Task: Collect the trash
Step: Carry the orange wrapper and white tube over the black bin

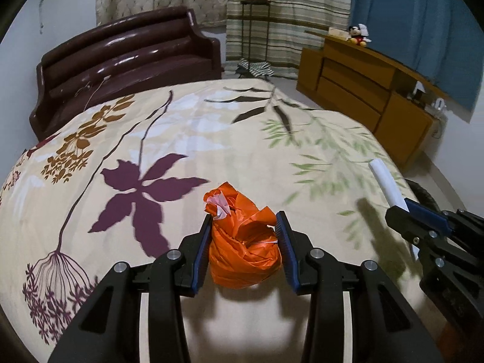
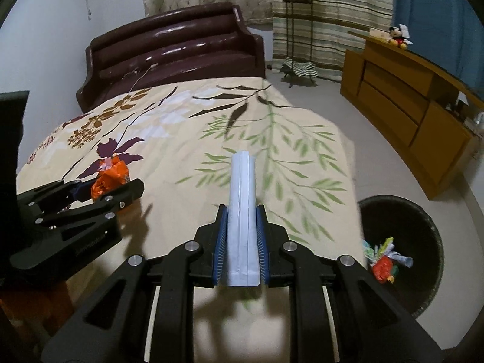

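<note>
The left gripper [image 1: 243,242] clamps a crumpled orange plastic bag [image 1: 245,248], soft and light, above the bed [image 1: 181,139]. The right gripper [image 2: 241,242] pinches a folded white paper packet [image 2: 243,211] at its lower end; a trash bin [image 2: 423,220] sits to its lower right.

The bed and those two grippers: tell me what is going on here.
A person is clearing trash off the bed. The left hand-held gripper is shut on a crumpled orange bag; the right hand-held gripper is shut on a folded white paper. Both are held above the bedspread. A dark bin beside the bed already holds some scraps.
</note>
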Available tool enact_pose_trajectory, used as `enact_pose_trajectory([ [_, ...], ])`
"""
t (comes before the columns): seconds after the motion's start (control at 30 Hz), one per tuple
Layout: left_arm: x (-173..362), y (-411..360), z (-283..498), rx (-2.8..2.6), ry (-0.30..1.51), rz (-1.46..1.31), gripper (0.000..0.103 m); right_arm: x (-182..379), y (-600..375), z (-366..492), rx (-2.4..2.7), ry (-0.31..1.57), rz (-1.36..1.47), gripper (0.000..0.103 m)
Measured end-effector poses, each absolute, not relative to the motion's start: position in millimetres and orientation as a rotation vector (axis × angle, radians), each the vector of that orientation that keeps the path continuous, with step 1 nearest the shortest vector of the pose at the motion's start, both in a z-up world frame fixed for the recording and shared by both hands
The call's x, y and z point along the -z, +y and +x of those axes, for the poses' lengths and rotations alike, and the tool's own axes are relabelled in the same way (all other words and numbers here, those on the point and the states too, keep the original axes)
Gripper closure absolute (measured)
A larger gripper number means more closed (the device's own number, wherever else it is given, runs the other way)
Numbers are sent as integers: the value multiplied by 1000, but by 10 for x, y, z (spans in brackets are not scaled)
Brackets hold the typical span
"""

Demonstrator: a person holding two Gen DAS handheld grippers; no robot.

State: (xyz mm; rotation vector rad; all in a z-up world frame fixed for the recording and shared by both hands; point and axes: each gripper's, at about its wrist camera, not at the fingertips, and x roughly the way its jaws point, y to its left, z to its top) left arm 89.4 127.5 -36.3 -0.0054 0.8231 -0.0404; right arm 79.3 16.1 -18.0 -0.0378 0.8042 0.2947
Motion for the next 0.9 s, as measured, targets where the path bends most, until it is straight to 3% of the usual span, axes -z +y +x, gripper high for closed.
enact_pose_trajectory([
  [0.9,166,-499,907,328,683,129,62,5,-1804,425,70,697,76,84],
])
